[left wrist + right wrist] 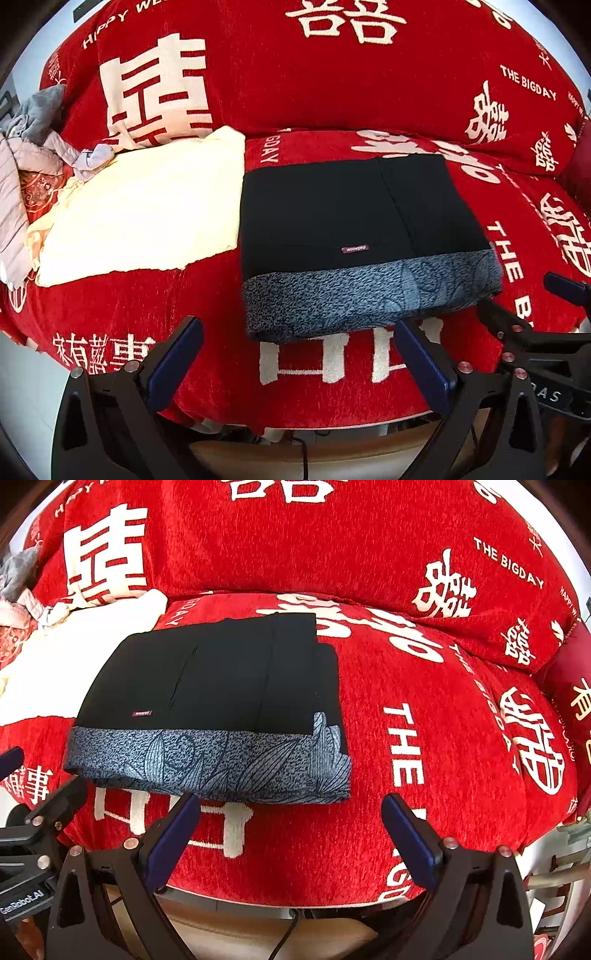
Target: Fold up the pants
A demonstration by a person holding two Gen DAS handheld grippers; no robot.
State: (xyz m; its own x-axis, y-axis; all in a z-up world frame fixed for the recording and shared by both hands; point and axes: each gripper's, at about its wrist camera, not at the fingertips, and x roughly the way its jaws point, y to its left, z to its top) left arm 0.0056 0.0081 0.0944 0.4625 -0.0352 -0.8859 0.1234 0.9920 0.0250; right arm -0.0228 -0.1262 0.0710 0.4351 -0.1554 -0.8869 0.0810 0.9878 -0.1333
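Note:
The black pants (351, 218) lie folded into a compact rectangle on the red sofa seat, with a grey-blue leaf-patterned band (369, 291) along the near edge and a small label on top. They also show in the right wrist view (221, 686). My left gripper (295, 332) is open and empty, just in front of the pants' near edge. My right gripper (291, 808) is open and empty, in front of the pants' near right corner. The right gripper also shows at the right edge of the left wrist view (524, 299).
The sofa has a red cover with white characters (332, 74). A cream cloth (147, 206) lies left of the pants, and grey and lilac clothes (33, 136) are piled at the far left. A dark red cushion (569, 686) sits at the right. A cable (288, 930) hangs below the seat edge.

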